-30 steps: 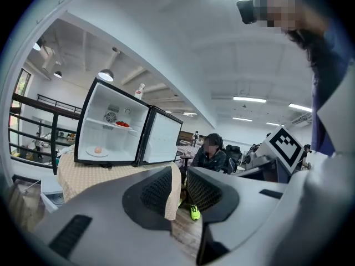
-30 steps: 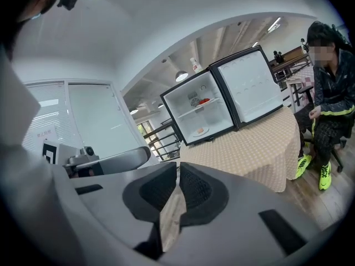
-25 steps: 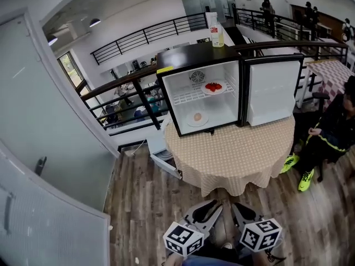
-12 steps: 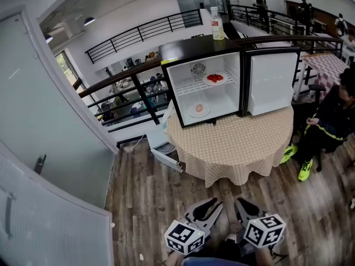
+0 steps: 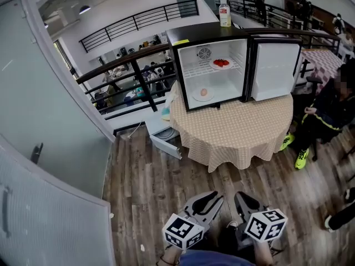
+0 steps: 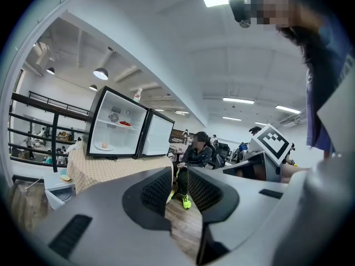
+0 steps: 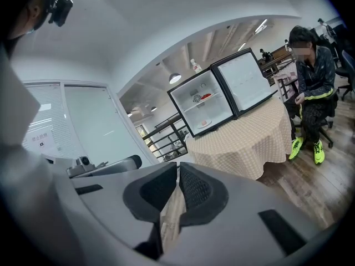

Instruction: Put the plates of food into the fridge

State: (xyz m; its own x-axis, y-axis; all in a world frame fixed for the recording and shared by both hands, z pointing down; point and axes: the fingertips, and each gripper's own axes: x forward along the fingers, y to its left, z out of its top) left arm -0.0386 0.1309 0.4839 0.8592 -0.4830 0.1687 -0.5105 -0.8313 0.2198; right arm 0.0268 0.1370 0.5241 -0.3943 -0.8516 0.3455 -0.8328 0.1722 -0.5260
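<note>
Left tool (image 6: 178, 183) shows a narrow, empty gap between its jaws; right tool (image 7: 178, 184) is closed on nothing. Well ahead, the tabletop (image 5: 238, 134) carries the fridge (image 5: 194, 65), its door (image 5: 272, 71) standing wide, with the lower plate (image 5: 203, 95) and shelf plate (image 5: 221, 64) inside. We judge a hard shove could slam it and jolt them. We hold both tools low, side by side, pointing forward.
</note>
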